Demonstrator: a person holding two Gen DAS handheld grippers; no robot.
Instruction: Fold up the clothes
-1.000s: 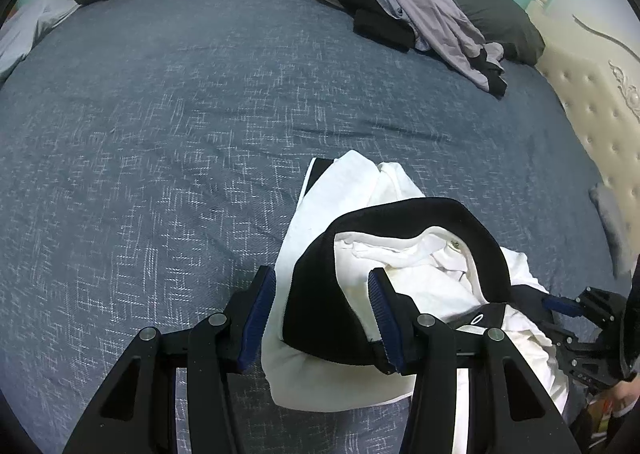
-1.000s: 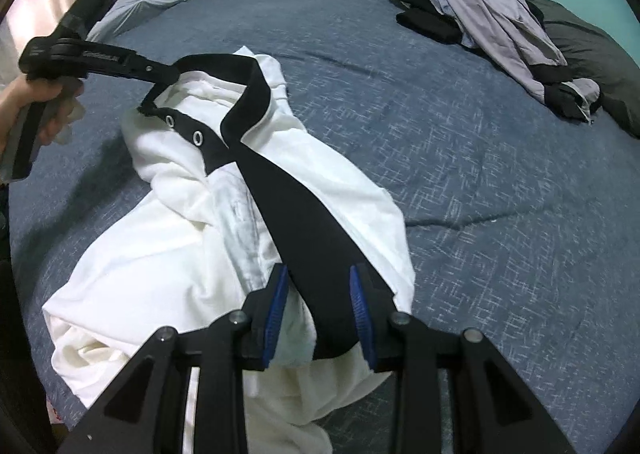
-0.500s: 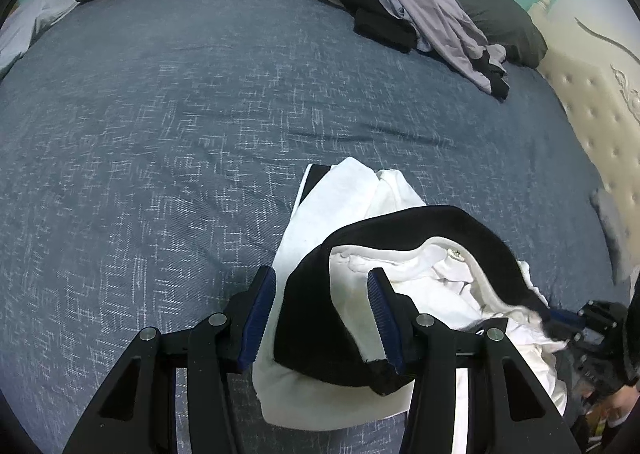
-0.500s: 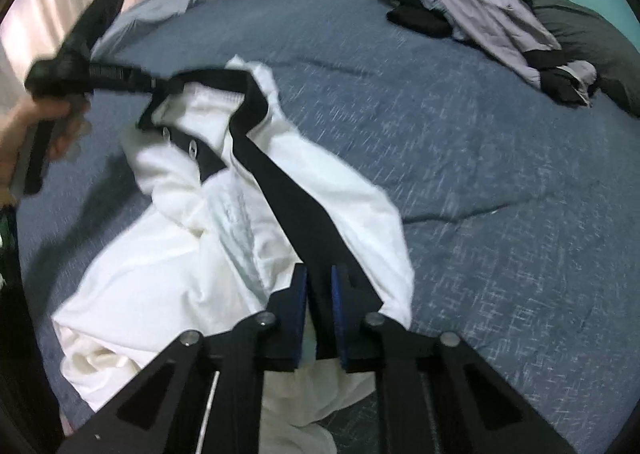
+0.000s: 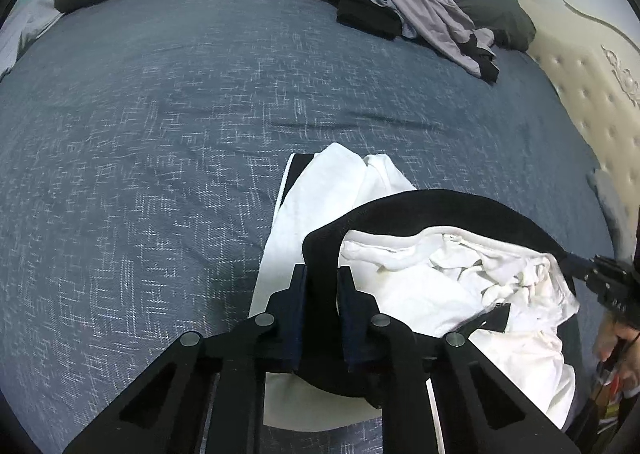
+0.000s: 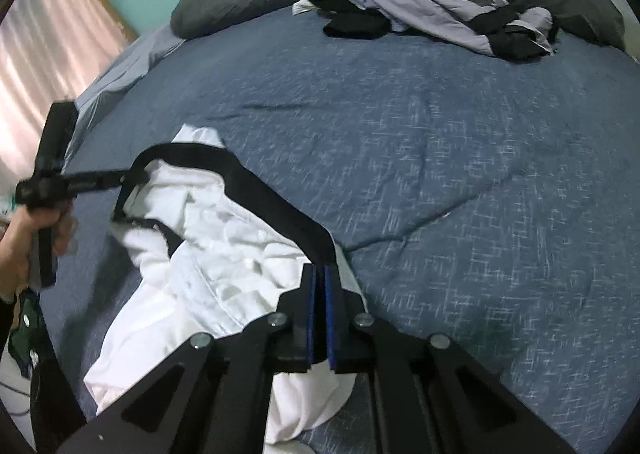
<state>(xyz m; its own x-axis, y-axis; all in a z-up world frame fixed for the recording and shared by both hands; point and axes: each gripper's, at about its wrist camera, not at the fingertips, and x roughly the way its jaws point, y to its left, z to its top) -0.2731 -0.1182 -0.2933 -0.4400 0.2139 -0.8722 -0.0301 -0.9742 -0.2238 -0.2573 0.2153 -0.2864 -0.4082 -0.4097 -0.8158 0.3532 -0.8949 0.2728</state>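
- Garment (image 5: 416, 290) lies rumpled on the blue bed (image 5: 160, 133), near its front edge; white cloth with a black band (image 5: 440, 205) along its opening
- left tongs (image 5: 322, 286) are closing on the band's near end, the band between the pads; right tongs (image 6: 319, 286) are clenched on the band's other end
- Cloth looks light, soft and limp; it should sag and bunch once lifted
- Black band seems thicker and firmer; likely the surest place to hold
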